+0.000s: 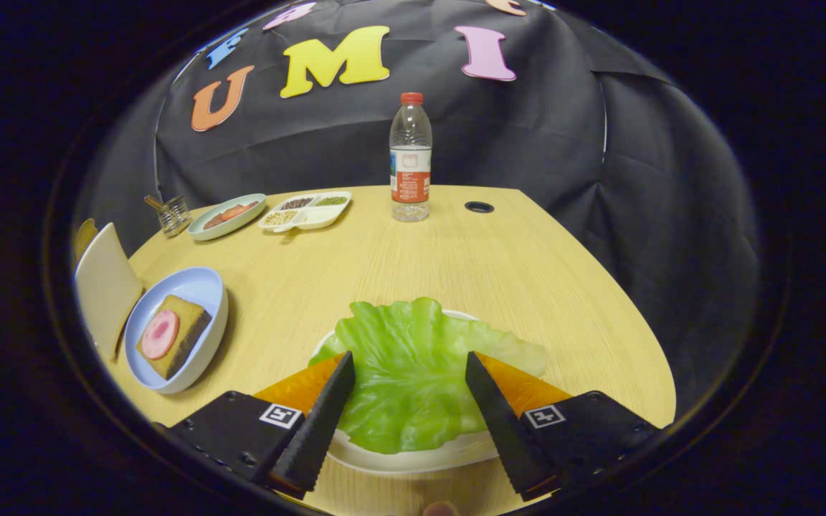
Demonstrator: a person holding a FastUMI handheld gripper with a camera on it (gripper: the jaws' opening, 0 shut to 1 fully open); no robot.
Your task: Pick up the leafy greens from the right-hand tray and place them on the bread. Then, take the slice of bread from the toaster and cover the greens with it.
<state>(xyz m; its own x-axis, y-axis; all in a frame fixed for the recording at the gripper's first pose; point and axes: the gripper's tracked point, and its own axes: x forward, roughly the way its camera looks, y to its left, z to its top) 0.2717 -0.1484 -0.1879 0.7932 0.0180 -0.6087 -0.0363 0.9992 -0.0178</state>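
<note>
A large green lettuce leaf [409,369] lies on a white tray [413,459] directly under my gripper [410,362]. The fingers stand wide apart on either side of the leaf, hovering over it with nothing pressed between them. To the left, beyond the left finger, a pale blue plate [201,287] holds a slice of bread [187,333] with a round pink slice of meat on top. A cream-coloured toaster [105,287] stands just left of that plate; I cannot see a slice inside it.
A water bottle [410,158] stands at the back of the wooden table [456,265]. Back left are a green dish [228,216] with food, a white divided tray [307,209] of grains and a small glass holder [173,213]. A cable hole [479,207] sits beside the bottle.
</note>
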